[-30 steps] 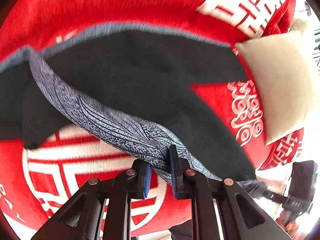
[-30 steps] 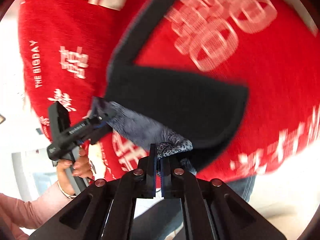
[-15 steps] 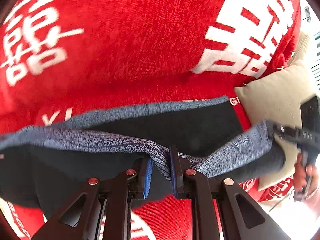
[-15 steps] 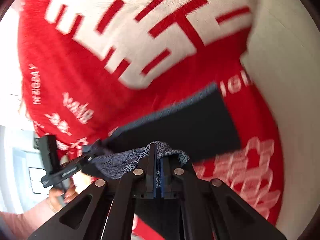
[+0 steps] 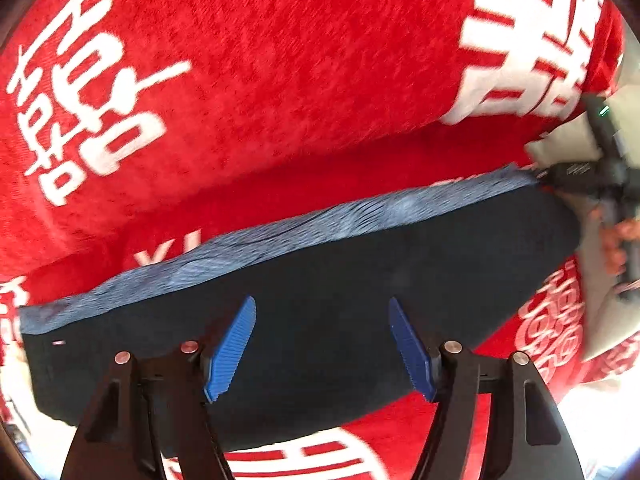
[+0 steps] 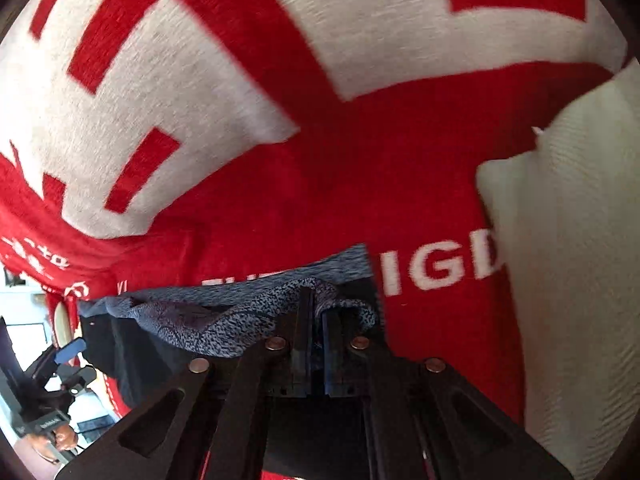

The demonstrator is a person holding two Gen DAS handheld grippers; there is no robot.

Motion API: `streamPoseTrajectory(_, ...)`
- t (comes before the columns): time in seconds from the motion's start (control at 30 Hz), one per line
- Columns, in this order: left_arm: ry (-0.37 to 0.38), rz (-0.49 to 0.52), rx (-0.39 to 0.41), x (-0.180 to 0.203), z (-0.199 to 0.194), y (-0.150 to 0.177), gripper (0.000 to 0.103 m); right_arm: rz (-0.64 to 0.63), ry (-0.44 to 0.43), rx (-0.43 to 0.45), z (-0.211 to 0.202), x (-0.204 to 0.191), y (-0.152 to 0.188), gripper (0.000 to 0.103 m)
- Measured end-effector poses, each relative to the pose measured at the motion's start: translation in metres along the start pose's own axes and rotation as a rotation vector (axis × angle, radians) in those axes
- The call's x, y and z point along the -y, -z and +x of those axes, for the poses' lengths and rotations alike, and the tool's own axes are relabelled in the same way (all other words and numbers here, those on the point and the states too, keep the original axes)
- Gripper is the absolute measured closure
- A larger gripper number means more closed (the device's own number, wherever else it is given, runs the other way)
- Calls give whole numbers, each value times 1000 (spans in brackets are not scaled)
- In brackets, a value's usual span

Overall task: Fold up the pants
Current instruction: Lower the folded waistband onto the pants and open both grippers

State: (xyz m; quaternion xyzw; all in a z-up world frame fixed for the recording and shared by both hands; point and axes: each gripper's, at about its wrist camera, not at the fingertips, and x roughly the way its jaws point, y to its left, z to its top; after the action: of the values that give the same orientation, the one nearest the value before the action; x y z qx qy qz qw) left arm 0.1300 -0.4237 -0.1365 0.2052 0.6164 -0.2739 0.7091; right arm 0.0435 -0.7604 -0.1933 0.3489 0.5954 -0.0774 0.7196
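Red blanket [image 5: 280,80] across upper frame, dark pants [image 5: 340,280] flat below, left gripper [image 5: 322,344] just released, fingers spread over them, right gripper [image 6: 316,316] clamping speckled waistband [image 6: 240,320] beside cream pillow [image 6: 568,260].

Your pants [image 5: 340,300] lie flat on the blanket [image 5: 260,100], their waistband [image 5: 320,228] along the far edge. Your left gripper [image 5: 322,344] hangs above them, apart. Your right gripper [image 6: 316,320] is at the waistband's right end, beside the pillow [image 6: 568,240] on the blanket.

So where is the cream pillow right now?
The cream pillow fills the right edge of the right wrist view, lying on the red blanket just right of the pants.
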Motion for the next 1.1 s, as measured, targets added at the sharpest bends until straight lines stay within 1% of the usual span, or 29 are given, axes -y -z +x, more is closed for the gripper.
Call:
streamPoseTrajectory(0.07, -24, -25, -4, -1, 6, 4, 33, -8, 33, 2, -11, -2, 1, 85)
streamPoseTrajectory(0.1, -30, -37, -6, 0, 10, 5, 33, -17, 34, 12, -17, -5, 2, 71)
streamPoseTrajectory(0.13, -40, -47, -8, 2, 14, 6, 33, -35, 64, 40, -28, -10, 5, 39)
streamPoseTrajectory(0.17, -51, -49, -11, 5, 20, 7, 33, -49, 98, 67, -35, -11, 5, 22)
streamPoseTrajectory(0.2, -58, -44, -13, 8, 26, 9, 33, -74, 134, 134, -52, -16, 10, 13)
streamPoseTrajectory(0.27, -85, -27, -14, 15, 37, 10, 33, -94, 154, 178, -66, -21, 15, 14)
streamPoseTrajectory(0.3, -94, -20, -16, 18, 41, 10, 33, -104, 161, 191, -72, -24, 19, 20)
streamPoseTrajectory(0.33, -104, -18, -17, 22, 47, 10, 33, -114, 148, 191, -74, -26, 20, 39)
streamPoseTrajectory(0.37, -110, -21, -17, 23, 51, 11, 33, -119, 134, 164, -71, -27, 25, 51)
streamPoseTrajectory(0.4, -114, -29, -16, 24, 56, 12, 33, -118, 133, 132, -64, -27, 29, 68)
streamPoseTrajectory(0.43, -117, -37, -13, 26, 60, 12, 33, -119, 129, 107, -57, -28, 31, 72)
streamPoseTrajectory(0.47, -120, -47, -8, 26, 63, 11, 33, -129, 117, 62, -42, -28, 36, 74)
streamPoseTrajectory(0.53, -130, -60, 4, 26, 69, 8, 33, -156, 137, 19, -18, -33, 42, 76)
streamPoseTrajectory(0.57, -136, -63, 10, 26, 72, 5, 30, -176, 165, 6, -6, -33, 43, 76)
streamPoseTrajectory(0.6, -153, -69, 18, 24, 75, 1, 23, -201, 216, 12, 5, -31, 40, 81)
streamPoseTrajectory(0.63, -156, -74, 24, 22, 77, -1, 22, -209, 220, 28, 7, -29, 37, 84)
streamPoseTrajectory(0.67, -151, -81, 25, 20, 79, -4, 22, -214, 229, 57, 7, -27, 33, 84)
streamPoseTrajectory(0.7, -146, -92, 22, 17, 80, -7, 22, -191, 255, 76, 5, -23, 25, 84)
streamPoseTrajectory(0.73, -142, -107, 20, 13, 80, -10, 22, -165, 253, 83, 2, -20, 21, 83)
streamPoseTrajectory(0.77, -143, -116, 20, 11, 79, -11, 22, -119, 227, 95, -4, -15, 16, 78)
streamPoseTrajectory(0.8, -148, -121, 25, 9, 76, -12, 22, -72, 210, 118, -15, -9, 13, 64)
streamPoseTrajectory(0.83, -155, -123, 30, 6, 74, -11, 22, -62, 205, 130, -21, -7, 12, 42)
streamPoseTrajectory(0.87, -159, -125, 30, 5, 74, -10, 22, -57, 199, 147, -29, -5, 12, 34)
streamPoseTrajectory(0.9, -157, -130, 24, 2, 74, -9, 22, -63, 198, 163, -36, -2, 14, 32)
streamPoseTrajectory(0.93, -151, -138, 20, -1, 74, -7, 22, -68, 196, 155, -38, -1, 14, 32)
streamPoseTrajectory(1.0, -147, -147, 19, -4, 75, -5, 22, -79, 162, 106, -32, 4, 13, 34)
streamPoseTrajectory(1.07, -154, -145, 23, -4, 78, -4, 22, -78, 167, 62, -22, 10, 11, 43)
streamPoseTrajectory(1.1, -159, -143, 23, -5, 79, -3, 22, -64, 145, 34, -14, 14, 8, 53)
